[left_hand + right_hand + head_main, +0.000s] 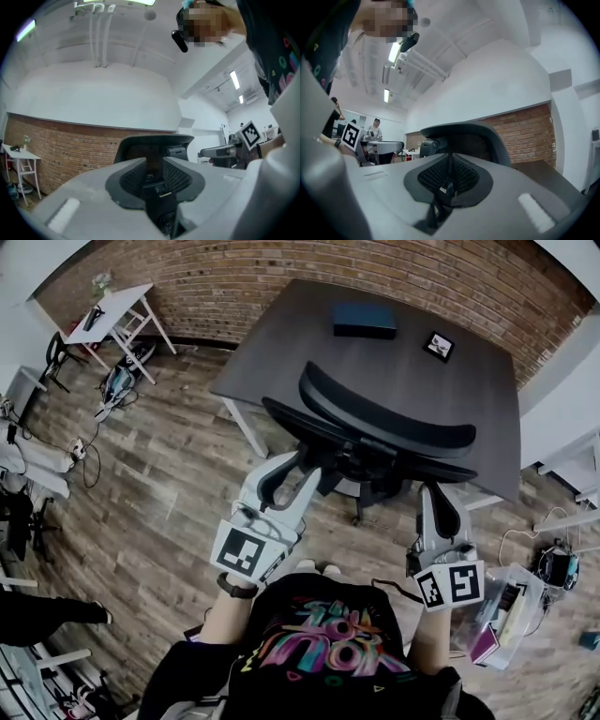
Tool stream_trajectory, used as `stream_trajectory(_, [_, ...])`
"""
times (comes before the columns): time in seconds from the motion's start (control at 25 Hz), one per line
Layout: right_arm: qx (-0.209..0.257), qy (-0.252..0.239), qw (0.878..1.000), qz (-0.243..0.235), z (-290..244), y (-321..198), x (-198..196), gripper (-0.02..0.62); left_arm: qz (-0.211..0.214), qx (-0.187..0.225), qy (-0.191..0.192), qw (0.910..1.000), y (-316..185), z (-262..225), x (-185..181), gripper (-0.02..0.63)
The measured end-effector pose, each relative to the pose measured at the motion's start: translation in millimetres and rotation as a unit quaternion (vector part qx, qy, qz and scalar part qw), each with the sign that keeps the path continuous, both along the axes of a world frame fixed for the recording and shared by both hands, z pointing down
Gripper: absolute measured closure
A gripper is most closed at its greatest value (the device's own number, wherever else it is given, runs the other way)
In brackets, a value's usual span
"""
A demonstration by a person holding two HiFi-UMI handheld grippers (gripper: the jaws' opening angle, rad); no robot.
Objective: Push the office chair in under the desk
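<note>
A black office chair stands at the near edge of the dark desk, its curved headrest and mesh back facing me; the seat is hidden beneath them. My left gripper is shut on the left rim of the chair back, and my right gripper is shut on the right rim. In the left gripper view the left gripper has a black frame piece pinched between its pads, with the chair back rising behind. The right gripper view shows the right gripper closed on a thin black edge of the chair.
On the desk lie a dark flat box and a small marker tile. A white side table stands at the back left by the brick wall. Cables and devices litter the floor at left. A clear bin sits at my right.
</note>
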State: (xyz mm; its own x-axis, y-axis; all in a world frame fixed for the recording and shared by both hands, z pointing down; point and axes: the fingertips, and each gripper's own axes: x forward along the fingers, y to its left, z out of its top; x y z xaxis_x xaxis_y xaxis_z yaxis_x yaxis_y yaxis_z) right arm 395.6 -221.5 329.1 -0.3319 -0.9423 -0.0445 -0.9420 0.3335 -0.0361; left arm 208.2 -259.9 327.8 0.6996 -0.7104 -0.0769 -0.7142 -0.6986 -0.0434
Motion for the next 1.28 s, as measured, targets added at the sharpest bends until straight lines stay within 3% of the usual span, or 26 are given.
stream_trajectory(0.16, [-0.004,-0.021,1.000,-0.001,3,3,0,0.592,0.002,0.008,0.002,1.0000,6,2,-3,0.604])
stream_trajectory(0.64, [-0.016,0.032,0.999,0.014,19,5,-1,0.595,0.007,-0.014,-0.006,0.9999,6,13,-3,0.604])
stream_trajectory(1.28, [-0.019,0.020,1.000,0.014,18,6,4,0.594,0.002,-0.022,-0.012,0.9997,4,21,-3,0.604])
